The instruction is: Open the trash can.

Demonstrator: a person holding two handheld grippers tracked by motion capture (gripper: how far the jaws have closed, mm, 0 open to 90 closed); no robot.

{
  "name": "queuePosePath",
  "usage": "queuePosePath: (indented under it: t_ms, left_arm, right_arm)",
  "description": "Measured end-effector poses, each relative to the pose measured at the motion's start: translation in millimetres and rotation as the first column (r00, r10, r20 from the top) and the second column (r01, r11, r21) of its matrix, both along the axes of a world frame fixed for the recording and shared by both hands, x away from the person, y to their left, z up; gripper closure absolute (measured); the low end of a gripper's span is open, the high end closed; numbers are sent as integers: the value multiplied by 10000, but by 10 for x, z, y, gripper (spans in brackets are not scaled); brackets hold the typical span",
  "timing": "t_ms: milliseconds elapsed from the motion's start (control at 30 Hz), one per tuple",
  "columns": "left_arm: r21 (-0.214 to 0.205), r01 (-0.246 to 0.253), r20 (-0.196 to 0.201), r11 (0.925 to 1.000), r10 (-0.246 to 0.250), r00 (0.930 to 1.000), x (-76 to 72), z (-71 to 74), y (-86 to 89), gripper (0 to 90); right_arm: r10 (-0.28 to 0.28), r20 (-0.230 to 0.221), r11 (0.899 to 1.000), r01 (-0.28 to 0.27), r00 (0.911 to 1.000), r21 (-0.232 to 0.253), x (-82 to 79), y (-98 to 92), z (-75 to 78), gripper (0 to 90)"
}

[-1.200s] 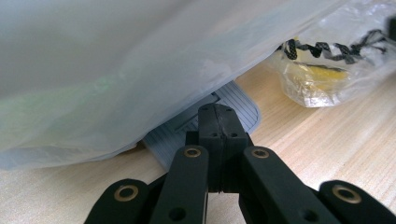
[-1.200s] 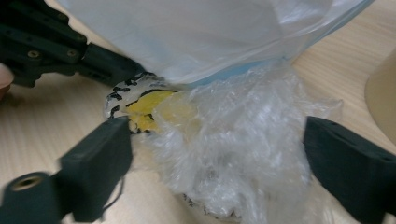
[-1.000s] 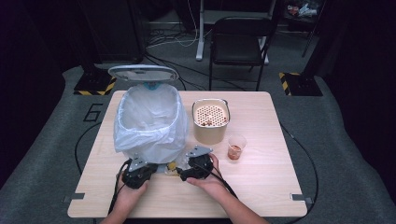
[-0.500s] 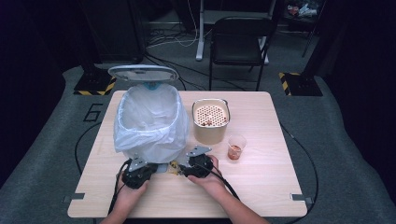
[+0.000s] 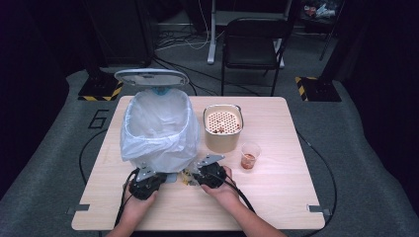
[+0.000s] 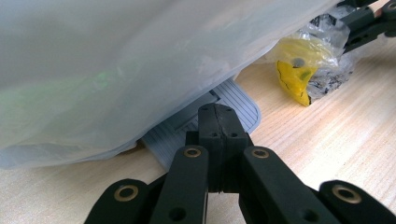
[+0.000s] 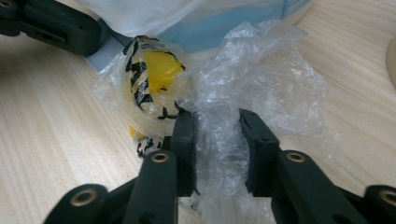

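Wrapper (image 7: 154,88) film sits bunched between my right tongs (image 7: 217,135), which have just been closing on it. I judge the crinkly plastic could slip free. My left tongs (image 6: 215,119) rest shut, empty, on the bin pedal (image 6: 233,100).

Perforated tan container (image 5: 223,128) upright mid-table, right of bin, brown bits on its lid. Clear plastic cup (image 5: 250,155) just beside container's near-right corner, brownish content at bottom. Wooden table (image 5: 296,197) on grey floor mat (image 5: 356,148); "6" (image 5: 100,119) marked on mat at left. Black folding chair (image 5: 254,47) beyond far edge. Yellow-black striped floor blocks (image 5: 101,90) left and right of chair. Cables on floor behind.
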State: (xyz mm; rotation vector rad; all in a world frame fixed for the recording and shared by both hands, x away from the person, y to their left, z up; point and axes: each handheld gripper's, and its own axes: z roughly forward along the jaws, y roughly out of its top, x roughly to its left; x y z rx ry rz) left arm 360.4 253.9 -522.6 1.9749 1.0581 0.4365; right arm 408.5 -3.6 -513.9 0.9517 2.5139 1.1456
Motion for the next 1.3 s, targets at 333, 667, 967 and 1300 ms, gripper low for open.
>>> queuePosePath:
  t_ms: [333,667,967,1300]
  left_arm:
    - [27,-16,49,10000,16,10000,-4,-1,-6,900]
    - [4,-1,61,10000,1,10000,0,-3,-4,900]
    - [9,-3,55,10000,3,10000,0,-2,-5,900]
    - [584,387,376,9975,-409,9985,31,16,34,900]
  right_arm:
    - [86,152,9999,-85,9998,-68,-126,-109,149,756]
    - [166,214,9993,-174,9996,339,-285,-338,390,759]
    - [353,483,9980,-378,9982,501,-321,-419,634,759]
    - [492,890,9949,-567,9948,837,-299,-520,1020,759]
